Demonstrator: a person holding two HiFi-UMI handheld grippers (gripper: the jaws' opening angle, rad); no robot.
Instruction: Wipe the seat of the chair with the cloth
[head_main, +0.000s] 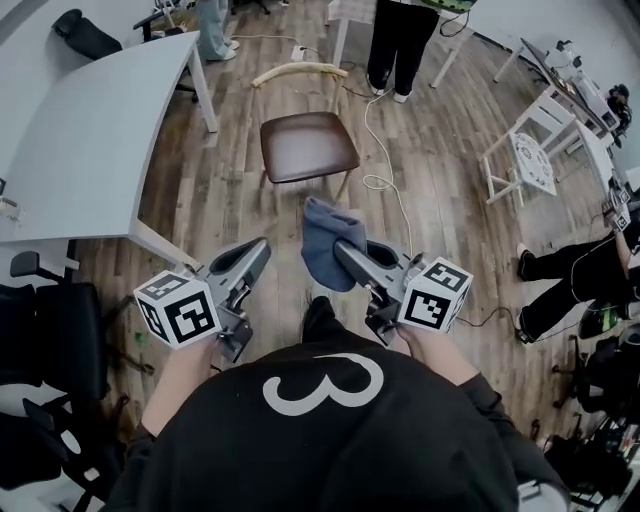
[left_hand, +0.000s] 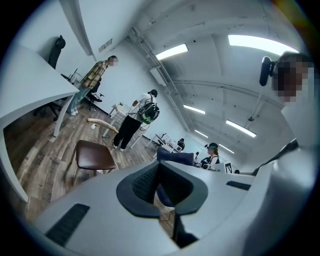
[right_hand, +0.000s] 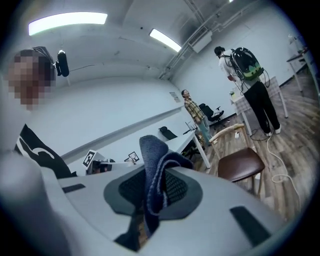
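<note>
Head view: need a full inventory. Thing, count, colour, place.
chair: 1, brown seat, pale wood back, on the floor ahead, centre
cloth: 1, blue, hanging from the right gripper
table: 1, pale grey, left
cable: 1, white, floor right of the chair
white chair: 1 clear, right
office chairs: several, black, lower left
standing people: 2, top edge
seated person: 1, dark clothes, right edge
left gripper: 1, grey, jaws apart, empty
right gripper: 1, grey, jaws shut on the cloth
</note>
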